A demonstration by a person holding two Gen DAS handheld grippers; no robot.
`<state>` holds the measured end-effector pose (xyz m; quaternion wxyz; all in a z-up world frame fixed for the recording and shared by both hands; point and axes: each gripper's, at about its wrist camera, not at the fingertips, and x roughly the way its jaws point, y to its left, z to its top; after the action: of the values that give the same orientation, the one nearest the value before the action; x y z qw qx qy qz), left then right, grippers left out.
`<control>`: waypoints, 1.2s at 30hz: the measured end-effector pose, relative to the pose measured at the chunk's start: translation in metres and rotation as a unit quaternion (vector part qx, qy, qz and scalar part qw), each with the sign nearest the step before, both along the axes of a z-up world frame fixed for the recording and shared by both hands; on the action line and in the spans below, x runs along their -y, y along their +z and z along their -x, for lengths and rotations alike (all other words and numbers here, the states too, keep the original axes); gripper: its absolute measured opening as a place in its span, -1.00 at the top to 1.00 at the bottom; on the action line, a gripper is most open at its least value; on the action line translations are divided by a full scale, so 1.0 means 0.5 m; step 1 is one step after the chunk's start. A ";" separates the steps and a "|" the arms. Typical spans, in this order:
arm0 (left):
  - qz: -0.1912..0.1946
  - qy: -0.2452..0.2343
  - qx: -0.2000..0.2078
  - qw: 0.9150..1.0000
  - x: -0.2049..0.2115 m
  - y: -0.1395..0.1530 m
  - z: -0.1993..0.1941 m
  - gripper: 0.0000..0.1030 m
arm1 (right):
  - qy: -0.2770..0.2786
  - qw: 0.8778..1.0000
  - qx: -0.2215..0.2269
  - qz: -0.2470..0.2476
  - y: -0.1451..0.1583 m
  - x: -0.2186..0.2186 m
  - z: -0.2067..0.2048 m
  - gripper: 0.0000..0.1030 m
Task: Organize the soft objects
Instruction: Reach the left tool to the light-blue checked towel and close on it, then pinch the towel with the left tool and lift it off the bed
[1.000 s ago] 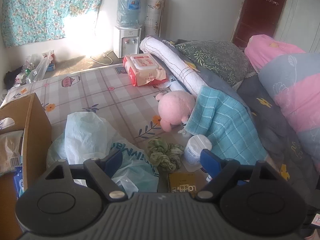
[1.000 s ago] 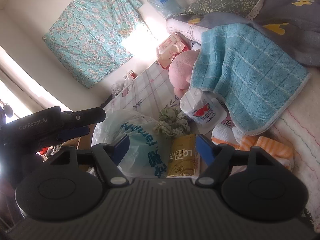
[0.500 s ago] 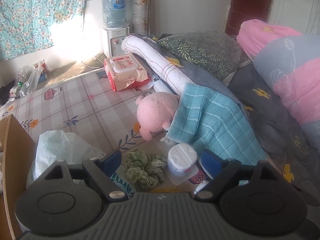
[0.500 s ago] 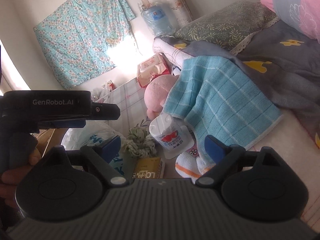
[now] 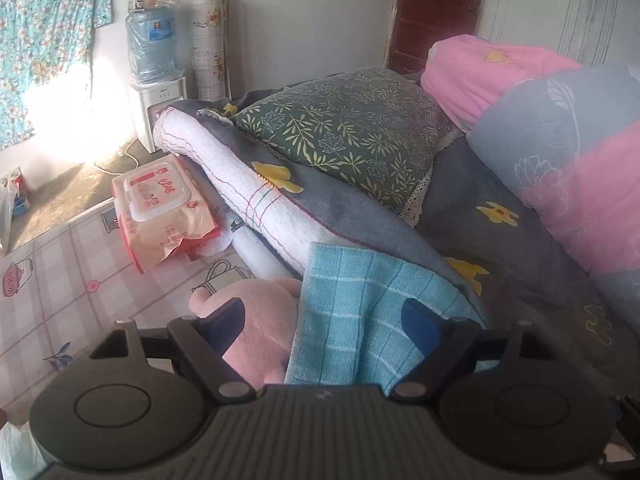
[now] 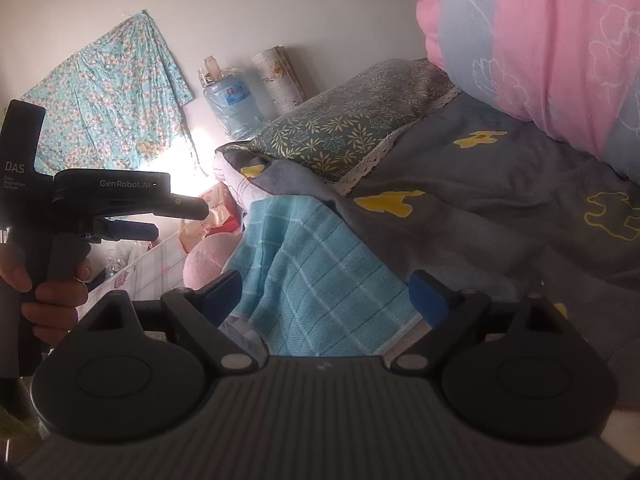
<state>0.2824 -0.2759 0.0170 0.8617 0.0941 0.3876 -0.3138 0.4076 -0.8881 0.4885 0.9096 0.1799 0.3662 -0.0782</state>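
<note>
A pink plush toy (image 5: 260, 320) lies on the mat, partly under a turquoise checked towel (image 5: 360, 320). My left gripper (image 5: 324, 322) is open just above both, one finger over the plush, one over the towel. In the right wrist view my right gripper (image 6: 324, 292) is open over the same towel (image 6: 316, 264), with the plush (image 6: 210, 256) to its left. The left gripper's body (image 6: 120, 200), held by a hand, shows at the left there.
A grey blanket (image 5: 500, 248), a green leaf-print pillow (image 5: 348, 128) and a pink-and-blue quilt (image 5: 572, 152) fill the right side. A rolled white blanket (image 5: 240, 184) and a wet-wipes pack (image 5: 160, 208) lie beyond the plush. A water dispenser (image 5: 154, 80) stands at the wall.
Both grippers have moved forward and up toward the towel and plush. The plastic bag, green cloth, white bottle and yellow packet have dropped out of view.
</note>
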 end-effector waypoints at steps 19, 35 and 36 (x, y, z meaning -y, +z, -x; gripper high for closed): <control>-0.040 -0.047 -0.069 0.996 0.130 -0.122 -0.084 0.34 | -0.017 0.996 -0.079 0.048 -0.109 -0.005 -0.064 0.14; 0.013 -0.109 -0.045 0.993 0.060 0.021 0.060 0.88 | -0.018 0.999 -0.031 0.030 -0.062 0.008 -0.022 0.80; 0.016 -0.122 -0.052 0.991 0.060 0.023 0.073 0.88 | -0.018 0.999 -0.031 0.025 -0.061 0.010 -0.019 0.80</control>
<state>0.2459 -0.3059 0.0288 0.7973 0.1103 0.4123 -0.4268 0.4171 -0.8929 0.4578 0.9005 0.1617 0.3885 -0.1095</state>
